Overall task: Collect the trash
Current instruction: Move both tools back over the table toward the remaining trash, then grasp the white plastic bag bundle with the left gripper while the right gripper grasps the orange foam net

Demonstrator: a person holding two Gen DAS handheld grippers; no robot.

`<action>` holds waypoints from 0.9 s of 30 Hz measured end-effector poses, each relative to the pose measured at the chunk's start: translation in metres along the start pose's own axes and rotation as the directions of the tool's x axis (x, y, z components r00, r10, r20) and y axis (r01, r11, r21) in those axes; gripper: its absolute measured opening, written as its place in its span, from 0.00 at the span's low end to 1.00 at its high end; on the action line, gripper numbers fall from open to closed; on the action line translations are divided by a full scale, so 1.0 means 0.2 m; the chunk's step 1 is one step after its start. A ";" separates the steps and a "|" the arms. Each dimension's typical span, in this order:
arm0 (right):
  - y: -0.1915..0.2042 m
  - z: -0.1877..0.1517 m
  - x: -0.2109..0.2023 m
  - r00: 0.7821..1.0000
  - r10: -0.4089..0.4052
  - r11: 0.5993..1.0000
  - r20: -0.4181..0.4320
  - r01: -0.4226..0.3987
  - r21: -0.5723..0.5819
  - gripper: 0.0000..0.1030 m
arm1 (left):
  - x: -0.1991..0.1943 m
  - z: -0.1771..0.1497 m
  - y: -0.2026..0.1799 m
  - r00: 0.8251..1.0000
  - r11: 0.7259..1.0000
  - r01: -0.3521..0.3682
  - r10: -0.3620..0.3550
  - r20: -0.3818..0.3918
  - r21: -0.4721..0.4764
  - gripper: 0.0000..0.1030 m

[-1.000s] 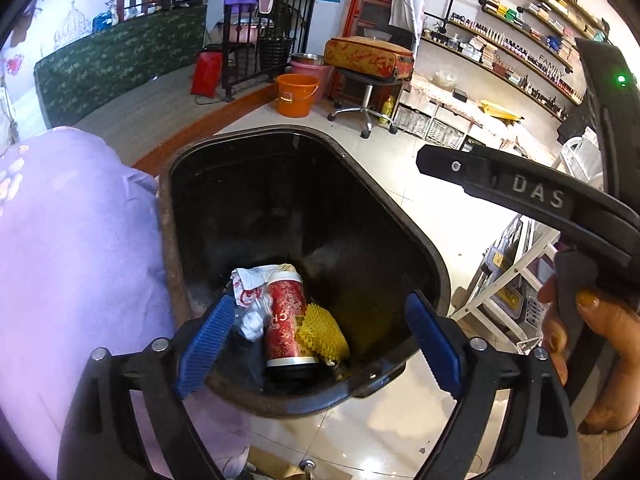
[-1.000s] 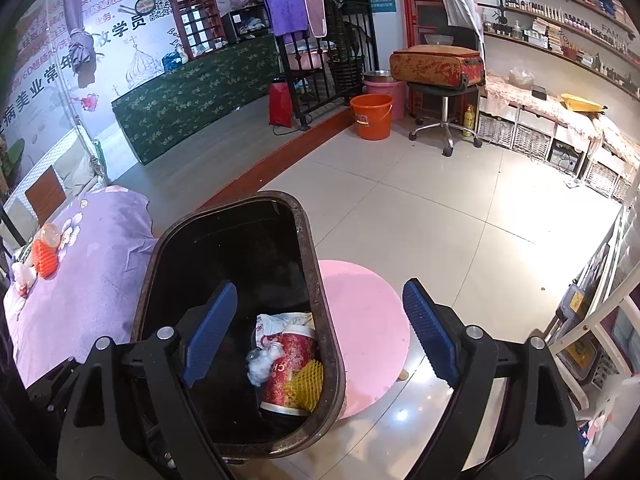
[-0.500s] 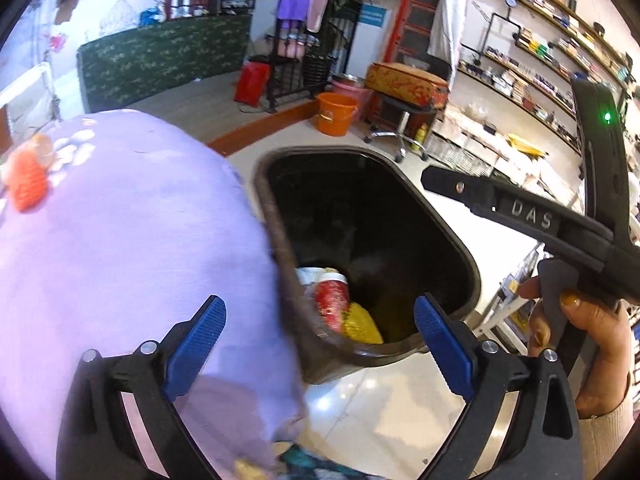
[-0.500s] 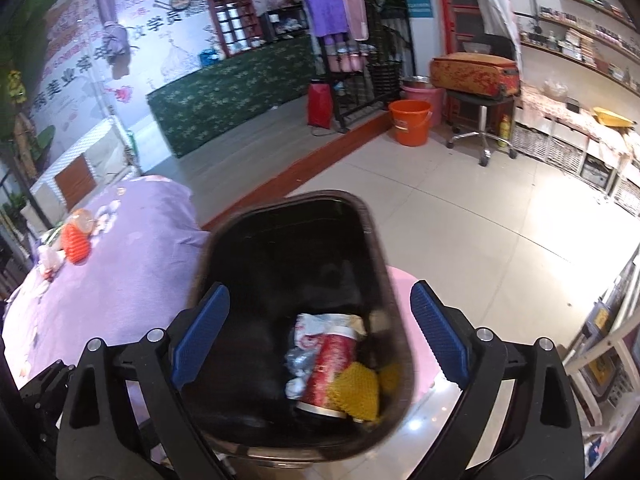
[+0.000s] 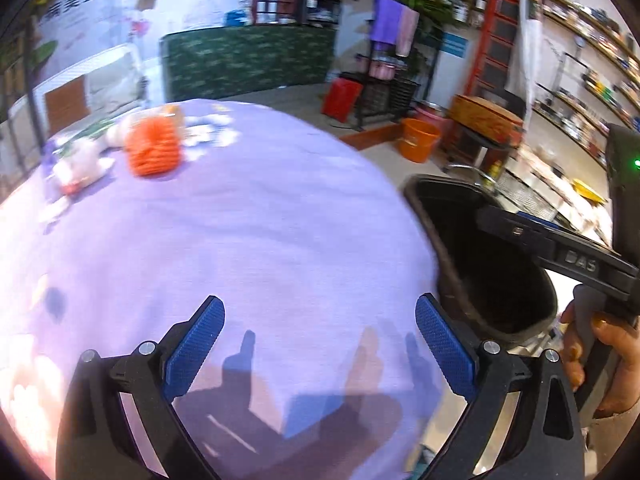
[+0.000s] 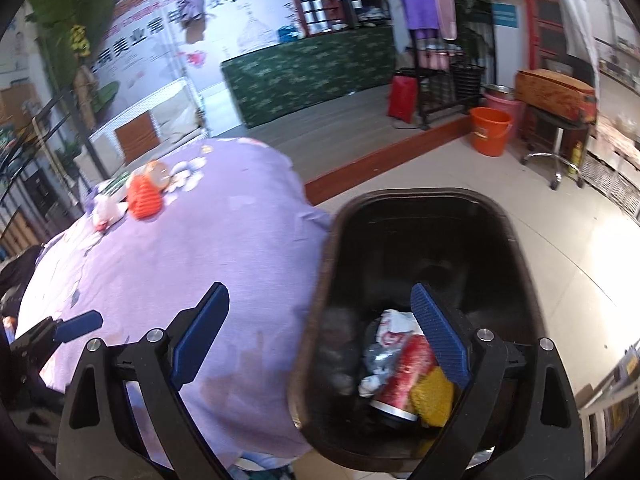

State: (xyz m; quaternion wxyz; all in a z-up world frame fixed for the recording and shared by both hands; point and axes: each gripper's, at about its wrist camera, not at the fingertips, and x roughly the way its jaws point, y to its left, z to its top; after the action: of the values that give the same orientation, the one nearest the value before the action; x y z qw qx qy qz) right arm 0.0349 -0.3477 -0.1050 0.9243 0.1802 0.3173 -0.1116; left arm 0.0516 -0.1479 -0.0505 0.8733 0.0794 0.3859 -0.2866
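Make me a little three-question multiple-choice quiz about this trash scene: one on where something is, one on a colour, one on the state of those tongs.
1. Where is the red can?
A. in the black bin
B. on the table
C. on the floor

2. What colour is the tablecloth?
A. green
B. purple
C. white

3. How are the right tongs?
A. shut on the can
B. shut, empty
C. open, empty

Answers: 1 A, it lies among wrappers at the bin's bottom; 2 B, the cloth is lilac purple; 3 C, blue pads wide apart, nothing between.
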 end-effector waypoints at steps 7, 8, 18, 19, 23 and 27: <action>0.25 0.07 0.13 0.994 0.093 0.990 -0.051 -0.098 -0.098 0.88 | -0.03 0.03 0.30 0.992 0.990 -0.123 0.121 -0.022 -0.071 0.92; 0.29 0.08 0.16 0.992 0.112 0.987 -0.064 -0.119 -0.111 0.88 | -0.04 0.04 0.35 0.990 0.987 -0.140 0.139 -0.019 -0.074 0.92; 0.90 0.20 0.46 0.937 0.279 0.890 -0.209 -0.334 -0.312 0.88 | -0.02 0.16 0.92 0.955 0.932 -0.298 0.293 -0.053 -0.205 0.91; 0.95 0.22 0.49 0.934 0.285 0.881 -0.215 -0.344 -0.324 0.88 | -0.01 0.17 0.97 0.950 0.926 -0.311 0.306 -0.059 -0.214 0.90; 1.16 0.28 0.65 0.925 0.290 0.855 -0.247 -0.367 -0.367 0.88 | 0.04 0.25 1.18 0.931 0.900 -0.366 0.357 -0.083 -0.235 0.85; 1.33 0.35 0.85 0.923 0.269 0.845 -0.276 -0.363 -0.393 0.88 | 0.12 0.34 1.32 0.924 0.896 -0.383 0.372 -0.091 -0.225 0.83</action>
State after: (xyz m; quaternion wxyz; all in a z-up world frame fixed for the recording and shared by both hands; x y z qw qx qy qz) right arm 0.2898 -0.1504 -0.0898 0.9076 0.0290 0.3958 0.1367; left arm 0.2547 0.0350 -0.0430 0.9063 0.0539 0.4146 -0.0617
